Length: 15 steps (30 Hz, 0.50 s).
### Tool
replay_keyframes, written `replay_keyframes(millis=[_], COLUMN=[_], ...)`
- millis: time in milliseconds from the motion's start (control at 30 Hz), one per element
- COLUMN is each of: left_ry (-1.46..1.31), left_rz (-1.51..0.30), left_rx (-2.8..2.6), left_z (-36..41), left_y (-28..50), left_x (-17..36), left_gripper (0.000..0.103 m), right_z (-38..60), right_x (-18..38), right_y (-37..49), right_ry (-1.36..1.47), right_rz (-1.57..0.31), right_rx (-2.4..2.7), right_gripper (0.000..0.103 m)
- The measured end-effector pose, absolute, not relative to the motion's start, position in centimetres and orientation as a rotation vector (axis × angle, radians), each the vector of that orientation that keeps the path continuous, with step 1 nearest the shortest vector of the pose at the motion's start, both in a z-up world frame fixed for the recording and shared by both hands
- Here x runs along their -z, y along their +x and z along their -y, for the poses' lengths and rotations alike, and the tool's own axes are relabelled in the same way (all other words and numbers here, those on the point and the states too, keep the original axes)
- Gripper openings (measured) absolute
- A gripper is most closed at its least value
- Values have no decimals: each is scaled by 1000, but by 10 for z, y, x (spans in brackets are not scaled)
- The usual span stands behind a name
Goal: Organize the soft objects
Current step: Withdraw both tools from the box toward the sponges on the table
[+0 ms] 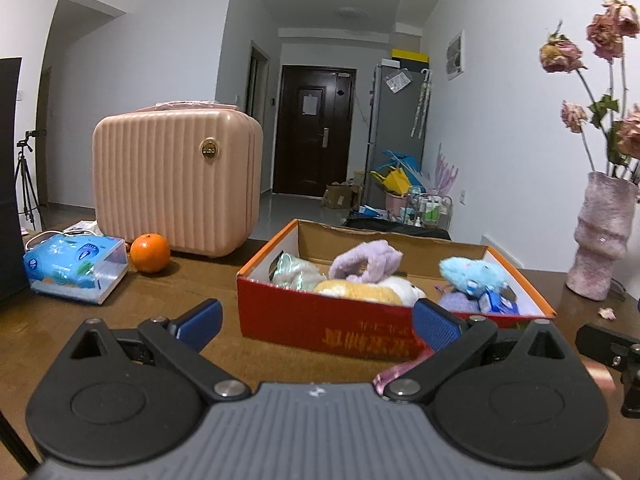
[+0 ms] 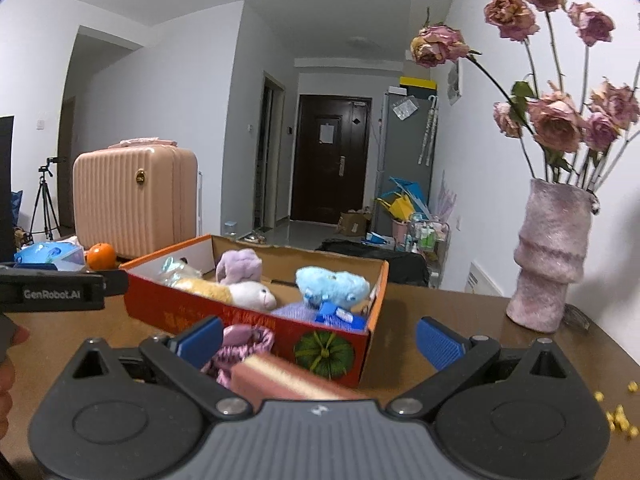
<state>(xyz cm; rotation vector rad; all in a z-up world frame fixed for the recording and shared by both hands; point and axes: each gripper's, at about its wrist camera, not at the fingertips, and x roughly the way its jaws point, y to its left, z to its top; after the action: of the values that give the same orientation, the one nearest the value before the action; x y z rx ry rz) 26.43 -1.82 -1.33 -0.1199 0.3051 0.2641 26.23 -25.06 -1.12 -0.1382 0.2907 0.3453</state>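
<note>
A red cardboard box [image 1: 320, 320] [image 2: 248, 326] sits on the brown table and holds soft toys: a light blue plush [image 1: 472, 274] [image 2: 332, 286], a purple plush [image 1: 368, 264] [image 2: 238, 266], a yellow and white plush [image 1: 368, 292] [image 2: 240, 294] and a pale green one [image 1: 294, 274]. My left gripper [image 1: 316, 324] is open and empty in front of the box. My right gripper [image 2: 320, 340] is open. A pink and yellow sponge [image 2: 280, 376] and a pink knitted item [image 2: 244, 346] lie on the table just before its jaws, beside the box.
A pink ribbed case [image 1: 176, 180] [image 2: 134, 200], an orange [image 1: 150, 253] [image 2: 101, 256] and a blue tissue pack [image 1: 72, 268] stand at the left. A pink vase with dried roses [image 1: 600, 240] [image 2: 552, 256] stands at the right. Yellow crumbs [image 2: 620, 420] lie on the table.
</note>
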Motion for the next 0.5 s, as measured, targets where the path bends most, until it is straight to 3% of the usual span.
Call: replay_keyframes(millis=[500], left_ry=[-88], left_rz=[-330], left_rx=[-185], left_z=[30], left_y=[186], left_x=[14], left_gripper=[103], right_z=[273], right_x=[25], right_y=[185], right_ry=[-40], right_rz=[-338], right_rx=[-241], right_gripper=[103])
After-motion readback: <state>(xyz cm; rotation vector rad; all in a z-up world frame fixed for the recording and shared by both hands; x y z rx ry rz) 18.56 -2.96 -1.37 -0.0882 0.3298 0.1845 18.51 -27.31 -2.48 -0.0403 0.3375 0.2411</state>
